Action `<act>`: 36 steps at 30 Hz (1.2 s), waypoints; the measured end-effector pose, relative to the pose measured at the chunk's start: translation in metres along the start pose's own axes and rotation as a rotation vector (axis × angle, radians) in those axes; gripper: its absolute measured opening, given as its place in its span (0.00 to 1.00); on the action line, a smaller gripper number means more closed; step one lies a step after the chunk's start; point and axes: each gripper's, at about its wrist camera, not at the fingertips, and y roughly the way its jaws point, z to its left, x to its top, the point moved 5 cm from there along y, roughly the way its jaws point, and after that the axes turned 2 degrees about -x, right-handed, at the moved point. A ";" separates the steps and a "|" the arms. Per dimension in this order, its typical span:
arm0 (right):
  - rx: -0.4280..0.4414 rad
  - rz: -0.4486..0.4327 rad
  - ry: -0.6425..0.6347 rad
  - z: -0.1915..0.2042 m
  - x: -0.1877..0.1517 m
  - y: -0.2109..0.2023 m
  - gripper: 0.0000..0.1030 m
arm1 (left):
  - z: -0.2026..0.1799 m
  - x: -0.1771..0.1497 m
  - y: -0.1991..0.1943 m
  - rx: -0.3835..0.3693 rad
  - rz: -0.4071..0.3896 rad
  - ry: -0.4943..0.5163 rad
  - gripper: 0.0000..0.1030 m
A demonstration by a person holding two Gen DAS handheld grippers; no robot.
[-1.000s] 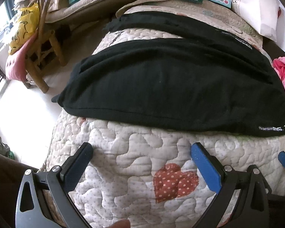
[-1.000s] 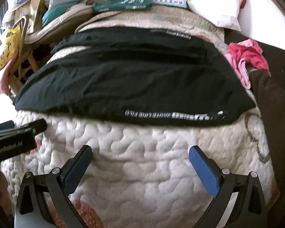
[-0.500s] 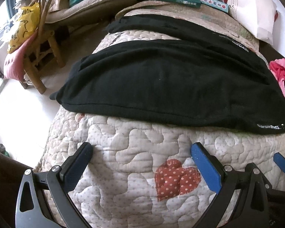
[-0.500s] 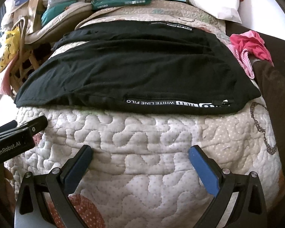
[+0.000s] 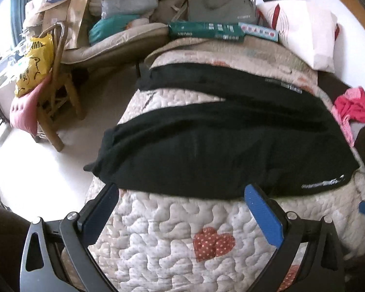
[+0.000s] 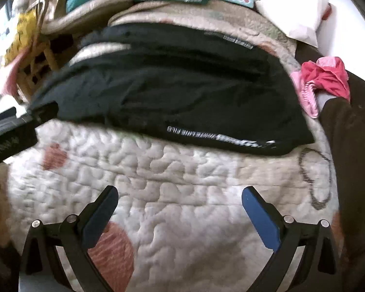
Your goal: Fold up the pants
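Note:
Black pants (image 5: 219, 141) lie spread flat across a quilted bed cover (image 5: 172, 231), both legs running left, the waist at right with white lettering along the near side. They also show in the right wrist view (image 6: 177, 90). My left gripper (image 5: 182, 194) is open and empty, its fingertips just short of the near leg's edge. My right gripper (image 6: 180, 194) is open and empty over bare quilt, a short way from the lettered edge (image 6: 219, 136). The left gripper's body (image 6: 9, 131) shows at the left of the right wrist view.
A pink and red garment (image 5: 350, 112) lies at the bed's right edge. Green boxes (image 5: 206, 30) and a white pillow (image 5: 304, 31) sit at the far end. A wooden chair (image 5: 53, 97) with a yellow bag stands left, on the floor (image 5: 36, 170).
Both grippers have pulled back and tilted up, so the pants sit smaller and farther off. Both stay open and empty. The pants have not moved.

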 end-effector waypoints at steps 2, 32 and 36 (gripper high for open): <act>0.030 -0.024 0.030 -0.011 0.012 -0.019 1.00 | 0.008 0.006 -0.002 -0.026 0.008 -0.047 1.00; -0.144 -0.254 0.138 -0.235 0.271 -0.003 1.00 | 0.067 0.126 0.087 -0.141 0.048 -0.173 1.00; -0.115 -0.222 0.150 -0.233 0.270 0.023 1.00 | 0.063 0.123 0.095 -0.164 0.074 -0.177 1.00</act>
